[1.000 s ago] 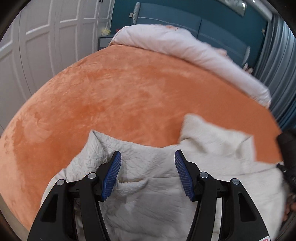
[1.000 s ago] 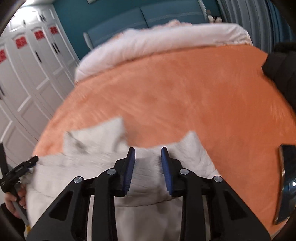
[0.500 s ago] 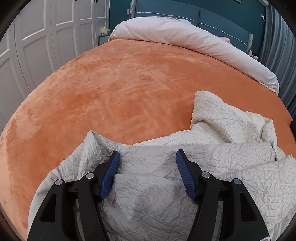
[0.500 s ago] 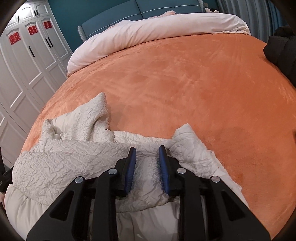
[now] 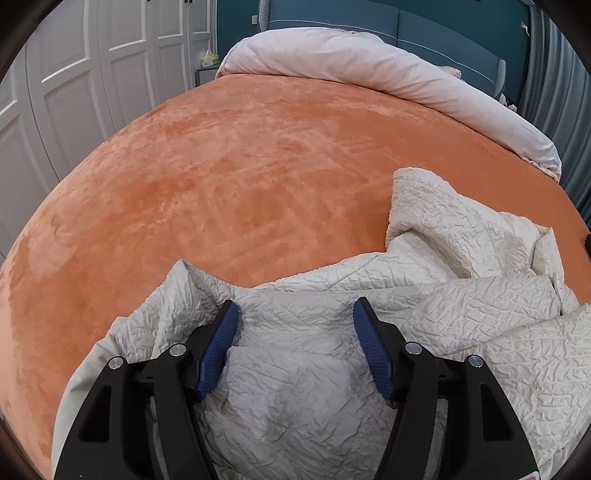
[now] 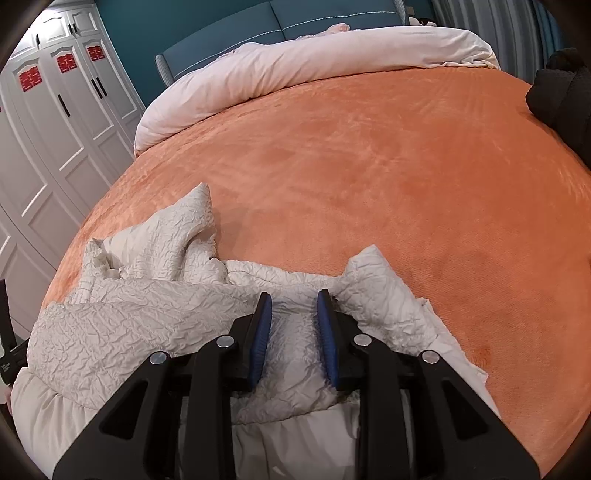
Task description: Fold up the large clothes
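Left tool (image 5: 295, 314): jaws apart, just been widening; cream quilted garment (image 5: 443, 314) bunched between the blue pads (image 5: 216, 350), left pad touching a fold, right pad apparently clear of the cloth. Garment heaped at near edge of bed, on orange blanket (image 5: 221, 166); one corner standing up toward 2 o'clock in left view. White wardrobe doors (image 5: 92, 74) at 10 o'clock; pale duvet (image 5: 369, 62) rolled at 12 o'clock, against blue headboard (image 5: 443, 33).

Right tool (image 6: 294, 304): jaws narrow, clamped on a ridge of the same garment (image 6: 147, 317). Raised corner at 10 o'clock in right view. Dark item (image 6: 561, 92) at 2 o'clock, on the blanket's edge; identity unclear.
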{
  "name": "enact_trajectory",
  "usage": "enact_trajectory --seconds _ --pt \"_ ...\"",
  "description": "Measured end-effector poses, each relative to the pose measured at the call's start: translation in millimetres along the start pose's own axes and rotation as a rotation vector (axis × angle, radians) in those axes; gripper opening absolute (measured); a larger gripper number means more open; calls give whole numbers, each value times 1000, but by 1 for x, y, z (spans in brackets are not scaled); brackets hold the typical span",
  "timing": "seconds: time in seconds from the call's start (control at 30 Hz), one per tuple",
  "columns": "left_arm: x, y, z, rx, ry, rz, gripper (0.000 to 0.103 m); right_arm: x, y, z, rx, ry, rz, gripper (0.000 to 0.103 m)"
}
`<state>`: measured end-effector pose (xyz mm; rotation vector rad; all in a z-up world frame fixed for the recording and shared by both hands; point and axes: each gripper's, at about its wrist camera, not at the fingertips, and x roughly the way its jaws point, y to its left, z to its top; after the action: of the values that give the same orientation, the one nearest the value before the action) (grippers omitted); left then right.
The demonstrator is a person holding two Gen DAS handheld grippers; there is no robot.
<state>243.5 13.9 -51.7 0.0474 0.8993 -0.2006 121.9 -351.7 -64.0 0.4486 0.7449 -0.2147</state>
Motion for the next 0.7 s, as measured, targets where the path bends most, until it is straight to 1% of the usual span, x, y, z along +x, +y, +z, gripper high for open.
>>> enact_trajectory --seconds 0.1,0.13,0.17,0.2,0.23,0.27,0.33,0.37,0.4,0.5,0.53,0.6,0.7 --pt "0 -1 0 3 1 5 63 -2 -1 2 2 1 5 24" --pt "0 -2 0 5 2 7 63 -5 1 4 -3 3 -5 24" --pt "0 -2 0 7 2 8 63 -8 5 6 -12 0 -27 26" --pt "0 -2 -1 7 1 9 63 -18 15 8 -38 -21 -70 28" --pt "0 -2 -1 8 1 10 63 -31 27 10 -57 -56 -69 28" --pt "0 -2 -1 8 1 10 63 -47 43 11 -64 -90 -14 28" --pt "0 -2 -1 8 1 10 63 -63 72 11 -81 -98 64 28" --pt "0 -2 -1 7 1 10 63 -67 88 9 -101 -89 102 28" --pt "0 -2 -1 7 2 10 63 -67 111 5 -146 -62 148 28" --pt "0 -2 -1 9 2 11 63 -55 154 -8 -248 10 204 28" --pt "0 -3 -1 9 2 11 63 -45 167 -14 -281 34 201 28" --pt "0 -2 -1 7 3 10 63 -27 177 -20 -321 60 161 27" --pt "1 0 0 4 9 10 63 -4 170 -19 -282 103 167 25"
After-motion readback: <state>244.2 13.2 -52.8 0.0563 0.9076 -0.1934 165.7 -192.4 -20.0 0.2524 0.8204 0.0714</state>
